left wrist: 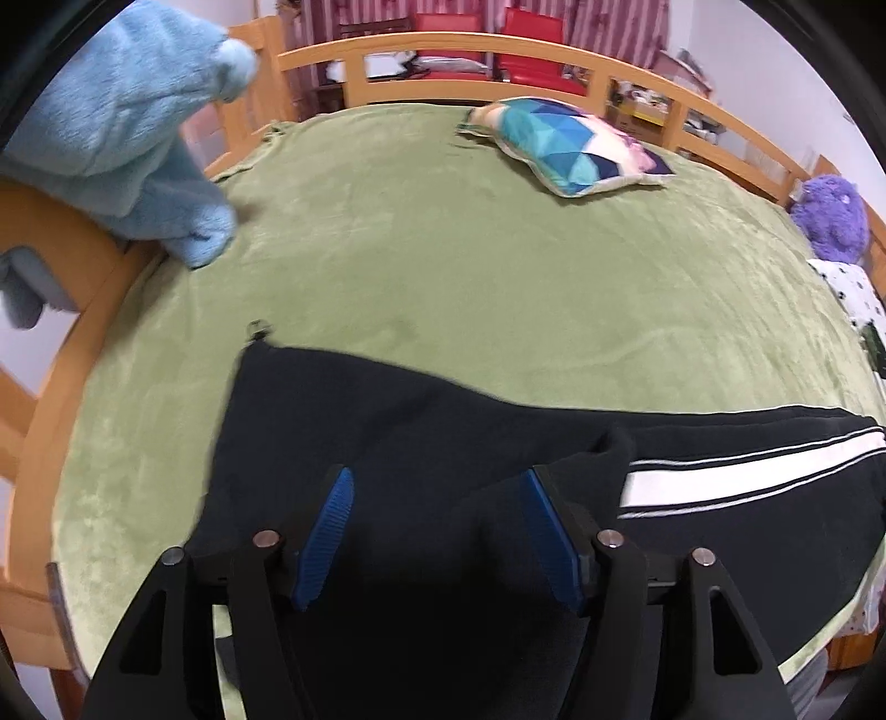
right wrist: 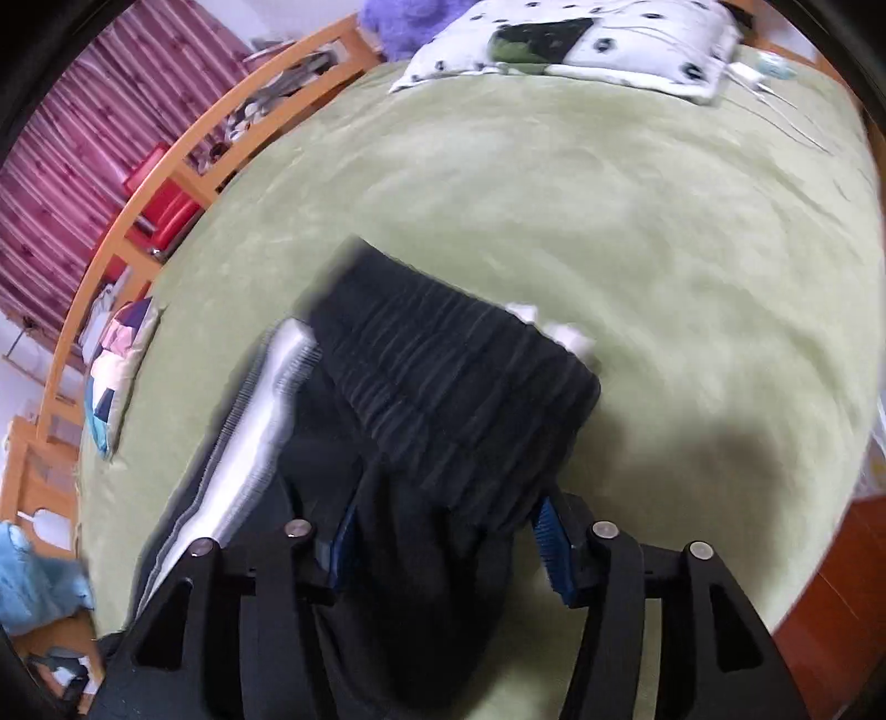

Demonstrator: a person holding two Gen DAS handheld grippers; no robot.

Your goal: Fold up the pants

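Pants (left wrist: 421, 443), black with a white side stripe (left wrist: 747, 479), lie across the near part of the bed (left wrist: 443, 249) on its green blanket, and I judge the fold only partly made. In my left wrist view the legs look laid one over the other, running off to the right as one long band, with the hem corner at the far left. That first lengthwise fold seems done; the crosswise folds, ends brought together, are still to come.

My left claw (left wrist: 437, 531) stands with its blue pads apart over the dark cloth near the leg end. I see no pinch there, though fabric lies between and under the jaws.

My right claw (right wrist: 443, 548) is at the waistband (right wrist: 459, 387), whose ribbed elastic bulges up between the pads. The view is blurred, and I cannot tell whether the pads are pressing on it or merely flanking it.

A patterned cushion (left wrist: 576, 147), a blue plush throw (left wrist: 122, 127) and a spotted pillow (right wrist: 581, 44) lie well apart from the pants, leaving room on the bed for folding.
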